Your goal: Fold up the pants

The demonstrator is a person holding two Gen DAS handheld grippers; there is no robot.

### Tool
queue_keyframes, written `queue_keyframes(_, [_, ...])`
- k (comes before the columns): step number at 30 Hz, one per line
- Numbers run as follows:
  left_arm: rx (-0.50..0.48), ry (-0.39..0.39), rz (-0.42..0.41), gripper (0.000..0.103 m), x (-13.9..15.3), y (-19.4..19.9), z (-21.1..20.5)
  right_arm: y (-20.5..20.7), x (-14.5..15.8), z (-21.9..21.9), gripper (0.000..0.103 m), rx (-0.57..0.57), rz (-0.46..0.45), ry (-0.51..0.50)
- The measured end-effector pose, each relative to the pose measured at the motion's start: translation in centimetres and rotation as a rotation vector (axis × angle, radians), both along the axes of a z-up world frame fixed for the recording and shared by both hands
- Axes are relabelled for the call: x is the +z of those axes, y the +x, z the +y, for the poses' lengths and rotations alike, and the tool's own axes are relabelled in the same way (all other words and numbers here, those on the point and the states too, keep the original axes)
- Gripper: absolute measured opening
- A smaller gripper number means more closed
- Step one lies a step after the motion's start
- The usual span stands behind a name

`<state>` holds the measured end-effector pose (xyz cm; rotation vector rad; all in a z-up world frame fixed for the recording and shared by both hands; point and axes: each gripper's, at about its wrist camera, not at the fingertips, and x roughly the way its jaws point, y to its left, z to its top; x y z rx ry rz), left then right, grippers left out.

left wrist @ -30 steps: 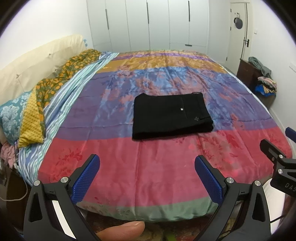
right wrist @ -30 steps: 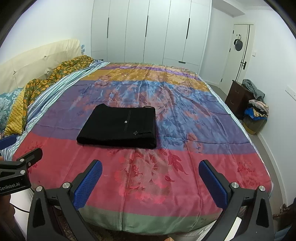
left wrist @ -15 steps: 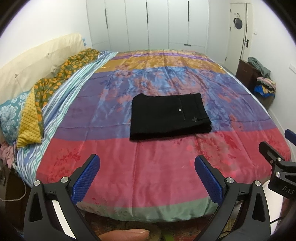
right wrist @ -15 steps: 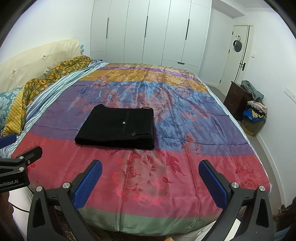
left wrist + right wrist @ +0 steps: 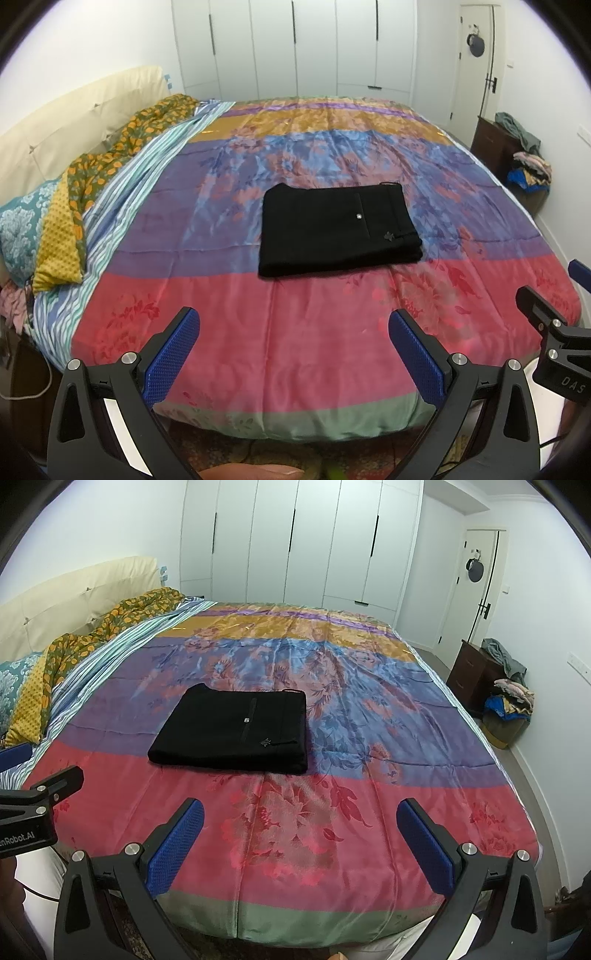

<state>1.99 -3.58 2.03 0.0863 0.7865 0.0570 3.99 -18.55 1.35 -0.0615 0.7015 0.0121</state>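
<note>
Wide bed [image 5: 369,738] fills the room under a satin cover banded gold, blue, purple, red and green, cream padded headboard [image 5: 74,602] along its left edge. White wardrobe doors [image 5: 295,546] span the far wall, and a dark wooden cabinet [image 5: 471,675] piled with clothes sits by the white door [image 5: 476,587] on the right.

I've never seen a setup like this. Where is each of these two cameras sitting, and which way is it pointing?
Left wrist view: mounted on the left claw, looking forward over the bed at the folded black pants; its blue fingers spread open, a fingertip at the bottom edge, the other claw at right.
Right wrist view: mounted on the right claw, facing the same way; open blue fingers, the left claw at the left edge.
Shared: bed, pants, white wardrobe, dresser.
</note>
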Motion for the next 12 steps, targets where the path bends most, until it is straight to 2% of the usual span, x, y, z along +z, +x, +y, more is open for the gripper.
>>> queue_keyframes(12, [-0.007,-0.022,-0.001,0.102,-0.29,-0.12,-0.01,0.13,-0.13,0.10,0.103,0.000,0.005,0.000])
